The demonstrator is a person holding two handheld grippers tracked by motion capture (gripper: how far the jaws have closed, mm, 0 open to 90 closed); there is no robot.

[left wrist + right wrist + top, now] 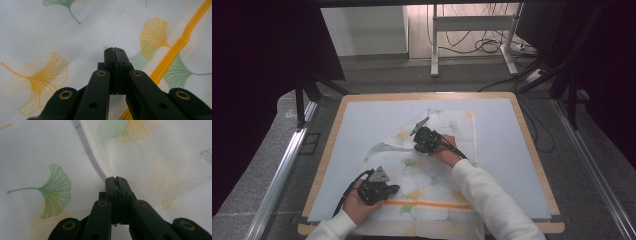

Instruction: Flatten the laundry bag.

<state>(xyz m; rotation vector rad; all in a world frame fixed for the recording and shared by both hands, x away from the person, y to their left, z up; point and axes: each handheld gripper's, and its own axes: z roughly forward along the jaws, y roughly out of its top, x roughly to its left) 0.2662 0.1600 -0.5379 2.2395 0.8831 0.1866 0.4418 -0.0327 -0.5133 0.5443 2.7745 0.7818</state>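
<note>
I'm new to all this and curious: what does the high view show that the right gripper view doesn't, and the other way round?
The high view takes in the whole table, both hands, the left gripper and the floor cables beyond. The right gripper view shows, close up, the right gripper shut on a fold of the cloth, its fabric pinched between the jaws. Both show the white cloth printed with green and yellow leaves.

The person wears white long sleeves (492,200). Each hand holds a black gripper: the left gripper (377,189) and the right gripper (428,140). Each one has a grey three-cornered plate on top and a black cable behind. The jaws are matte black bars with brass-coloured rivets (101,73) and small round holes.
</note>
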